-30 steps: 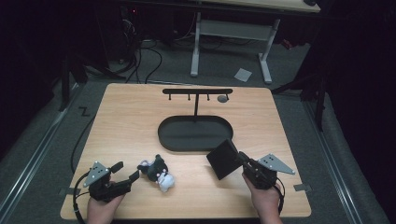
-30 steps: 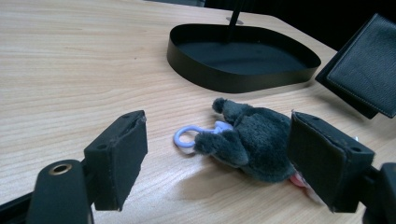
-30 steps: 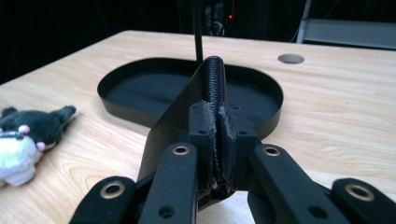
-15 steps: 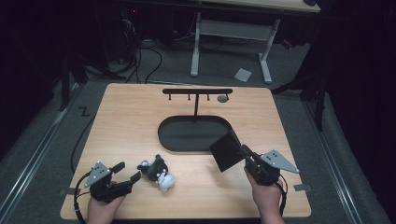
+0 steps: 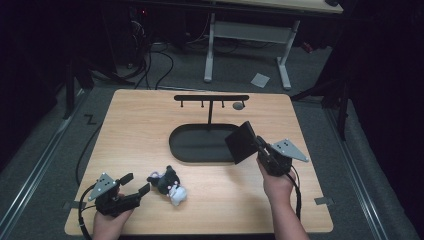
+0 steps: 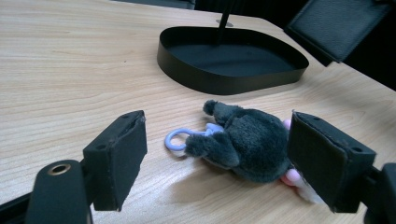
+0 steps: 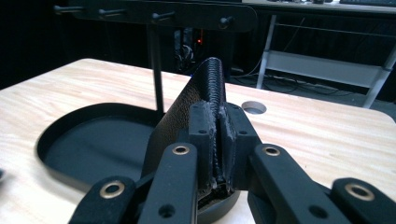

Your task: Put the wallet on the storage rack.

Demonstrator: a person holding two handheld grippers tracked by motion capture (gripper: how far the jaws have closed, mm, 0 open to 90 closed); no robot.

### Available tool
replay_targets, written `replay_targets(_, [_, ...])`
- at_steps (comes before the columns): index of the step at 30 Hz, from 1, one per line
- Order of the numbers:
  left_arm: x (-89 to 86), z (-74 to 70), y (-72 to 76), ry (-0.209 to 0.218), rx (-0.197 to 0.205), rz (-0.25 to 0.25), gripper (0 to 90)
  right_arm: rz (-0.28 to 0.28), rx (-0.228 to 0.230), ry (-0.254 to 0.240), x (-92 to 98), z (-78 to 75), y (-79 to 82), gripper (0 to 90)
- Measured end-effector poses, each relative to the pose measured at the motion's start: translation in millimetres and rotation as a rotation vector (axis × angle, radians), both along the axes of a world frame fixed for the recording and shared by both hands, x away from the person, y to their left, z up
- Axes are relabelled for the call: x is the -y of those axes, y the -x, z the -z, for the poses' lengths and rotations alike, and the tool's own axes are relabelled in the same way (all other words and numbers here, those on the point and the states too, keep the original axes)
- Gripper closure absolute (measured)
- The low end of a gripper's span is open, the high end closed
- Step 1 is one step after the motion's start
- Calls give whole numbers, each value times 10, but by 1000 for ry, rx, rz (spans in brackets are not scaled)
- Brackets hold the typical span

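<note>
1. Now held clear of the table (image 5: 150,110), above its right half: a flat black wallet (image 5: 242,142), pinched at one edge by the right gripper (image 5: 260,149).
2. Clamped tight on that wallet, both right jaws, seen close in the right gripper view (image 7: 215,135), with the leather standing on edge between the pads.
3. Tilted up over the right end of the black oval tray (image 5: 182,150), which sits at the middle of the table, nearer the far edge than the near one.
4. Rising from the tray's far side: a thin black post topped by a crossbar with pegs (image 5: 211,98), running along the far edge.
5. Near the front left corner, low over the wood: the left gripper (image 5: 136,184), jaws spread wide and gripping nothing.
6. Just beyond those open jaws, lying on the table near the front edge: a small grey plush toy (image 5: 167,180) with a pale blue ring, white and pink parts showing at its right side.
7. From the left gripper view, toy (image 6: 247,142) framed between the two pads but touched by neither, as far as can be told; right pad overlapping its pink edge.
</note>
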State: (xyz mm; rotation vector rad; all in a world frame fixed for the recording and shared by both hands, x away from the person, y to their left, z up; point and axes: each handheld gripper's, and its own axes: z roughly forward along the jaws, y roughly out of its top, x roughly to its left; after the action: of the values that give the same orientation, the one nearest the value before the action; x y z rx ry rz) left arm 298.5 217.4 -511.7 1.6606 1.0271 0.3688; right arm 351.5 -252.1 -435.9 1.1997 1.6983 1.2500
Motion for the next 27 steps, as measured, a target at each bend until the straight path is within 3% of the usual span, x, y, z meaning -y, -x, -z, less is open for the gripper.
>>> replay_targets(3, [13,-6,-2,-6,4,6,205,18,-3,29,-45,-1,-175,835])
replay_targets(10, [14,-15,5,7,13,14,200,60,-2,91,-114,-17,-388,834])
replay_targets(16, [7,-1,-1,24,5,11,194,87,-11,113,-159,14,-472,834])
replay_targets(27, [-13,-11,49,-2,16,9,190,94,-19,131,-172,106,-596,833])
